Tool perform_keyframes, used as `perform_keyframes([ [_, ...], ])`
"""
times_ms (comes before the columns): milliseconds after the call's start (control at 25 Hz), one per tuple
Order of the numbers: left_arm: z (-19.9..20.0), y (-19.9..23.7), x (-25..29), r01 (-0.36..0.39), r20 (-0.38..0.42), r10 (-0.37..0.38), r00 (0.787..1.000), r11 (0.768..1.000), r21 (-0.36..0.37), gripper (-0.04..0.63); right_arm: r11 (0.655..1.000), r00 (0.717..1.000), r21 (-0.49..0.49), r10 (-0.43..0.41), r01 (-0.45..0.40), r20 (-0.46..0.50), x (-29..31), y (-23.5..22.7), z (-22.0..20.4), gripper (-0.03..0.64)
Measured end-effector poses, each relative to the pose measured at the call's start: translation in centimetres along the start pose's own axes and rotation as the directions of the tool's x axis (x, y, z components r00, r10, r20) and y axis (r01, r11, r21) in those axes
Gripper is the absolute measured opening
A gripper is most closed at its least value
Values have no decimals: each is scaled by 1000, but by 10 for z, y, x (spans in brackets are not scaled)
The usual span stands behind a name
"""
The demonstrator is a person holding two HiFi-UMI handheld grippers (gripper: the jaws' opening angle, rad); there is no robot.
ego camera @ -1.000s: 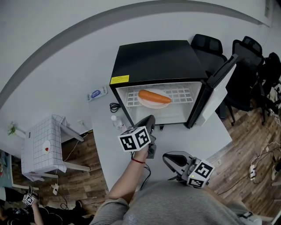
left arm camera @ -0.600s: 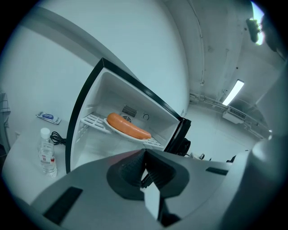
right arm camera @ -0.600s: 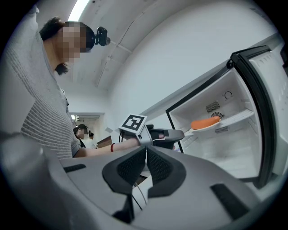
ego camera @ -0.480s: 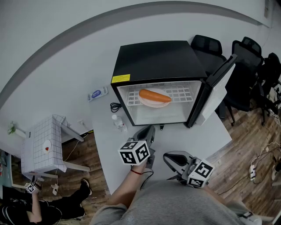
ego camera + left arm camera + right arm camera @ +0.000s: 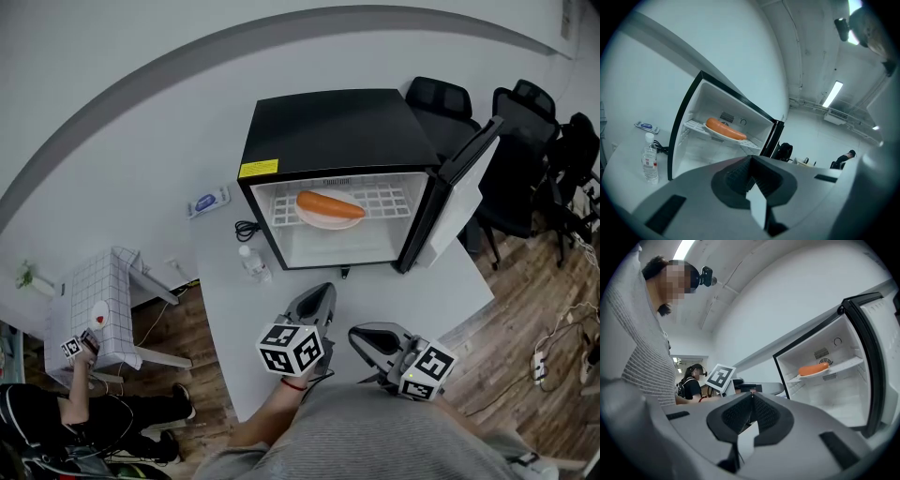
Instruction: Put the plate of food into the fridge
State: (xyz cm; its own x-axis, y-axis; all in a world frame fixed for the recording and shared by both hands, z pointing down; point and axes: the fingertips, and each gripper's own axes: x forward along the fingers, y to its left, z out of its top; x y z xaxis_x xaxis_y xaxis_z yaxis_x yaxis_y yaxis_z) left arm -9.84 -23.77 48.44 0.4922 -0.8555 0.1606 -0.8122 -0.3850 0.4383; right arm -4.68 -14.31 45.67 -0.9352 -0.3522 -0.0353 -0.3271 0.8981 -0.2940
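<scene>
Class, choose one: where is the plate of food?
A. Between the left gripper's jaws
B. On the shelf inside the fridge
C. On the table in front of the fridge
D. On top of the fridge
B: the plate rests on the wire shelf inside the open fridge.

Person in grey, a marker-tagged gripper in each hand
A grey ribbed knit top (image 5: 394, 436) and a thin red wrist band (image 5: 293, 384) are worn; the grey moulded left gripper (image 5: 322, 289) and right gripper (image 5: 355, 332) are fitted with white cubes (image 5: 291, 349) printed with black square markers.
</scene>
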Motion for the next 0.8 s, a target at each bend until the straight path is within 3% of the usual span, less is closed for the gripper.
perform_keyframes([
  [160,1,-10,-10,6,33,-8,999,999,51,11,1000,1000,-8,-7,7,1,-1,-1,1,15],
  [400,-2,-17,-33,-44,84,34,996,992,122,11,1000,1000,-21,-18,18,0,0,-1,1,15],
  [800,-18,-30,-49,3,103,-13,995,995,95,11,998,999,-46,-31,32,10,-2,1,1,15],
])
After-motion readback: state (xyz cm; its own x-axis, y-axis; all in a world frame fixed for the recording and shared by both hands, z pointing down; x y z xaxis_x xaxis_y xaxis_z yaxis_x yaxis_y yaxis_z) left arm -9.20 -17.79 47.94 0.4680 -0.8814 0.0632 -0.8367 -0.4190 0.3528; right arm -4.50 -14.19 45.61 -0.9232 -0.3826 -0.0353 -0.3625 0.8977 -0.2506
